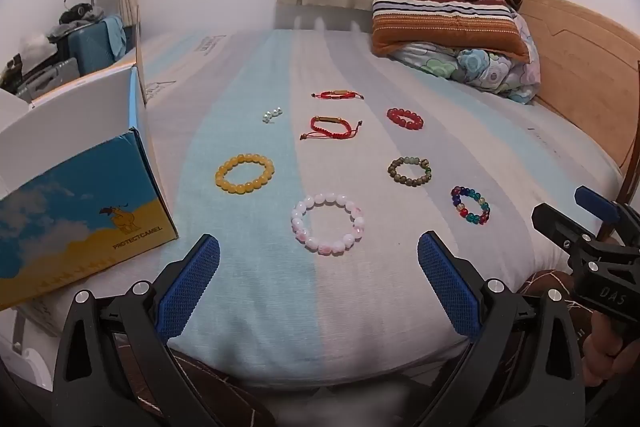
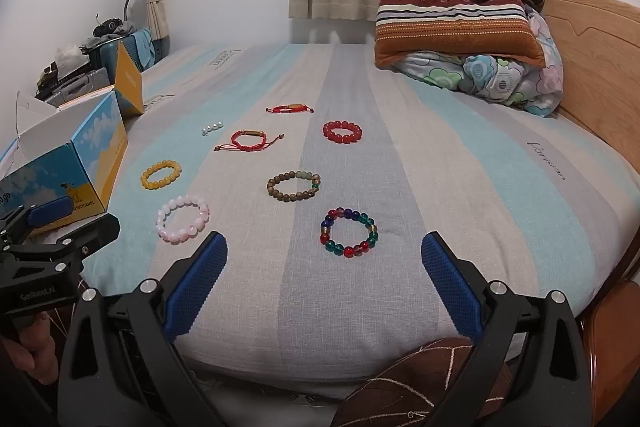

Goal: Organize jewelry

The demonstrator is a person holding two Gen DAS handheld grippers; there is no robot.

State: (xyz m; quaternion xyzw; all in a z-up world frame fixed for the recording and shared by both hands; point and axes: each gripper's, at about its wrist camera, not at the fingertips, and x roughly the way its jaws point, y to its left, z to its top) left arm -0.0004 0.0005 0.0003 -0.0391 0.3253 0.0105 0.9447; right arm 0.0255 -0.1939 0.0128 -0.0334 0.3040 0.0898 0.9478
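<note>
Both sets of tongs hang low over the near edge of the bed, spread wide with nothing between their blue pads: the left tongs (image 1: 319, 254) point at the pink bead bracelet (image 1: 328, 223), the right tongs (image 2: 324, 254) at the multicoloured glass bead bracelet (image 2: 349, 233). Neither touches any jewelry. Each shows at the edge of the other's view, with a hand (image 2: 38, 351) on the left grip.

All the jewelry lies loose and well apart on the striped bedspread (image 1: 248, 291). Beyond the pink bracelet, to its left, sits the yellow bead bracelet (image 1: 245, 172), and farther back a short string of pearly beads (image 1: 272, 115). Two red cord bracelets lie down the middle, the nearer one (image 1: 331, 127) with its ends trailing, the farther one (image 1: 338, 94) pulled flat. On the right side are the brown wooden bead bracelet (image 1: 409, 171) and, behind it, the red bead bracelet (image 1: 405, 118).

An open blue and yellow cardboard box (image 1: 76, 211) stands on the bed's left edge, nearest the yellow bracelet. Pillows and a folded quilt (image 1: 452, 19) are stacked against the wooden headboard (image 1: 580, 67).
</note>
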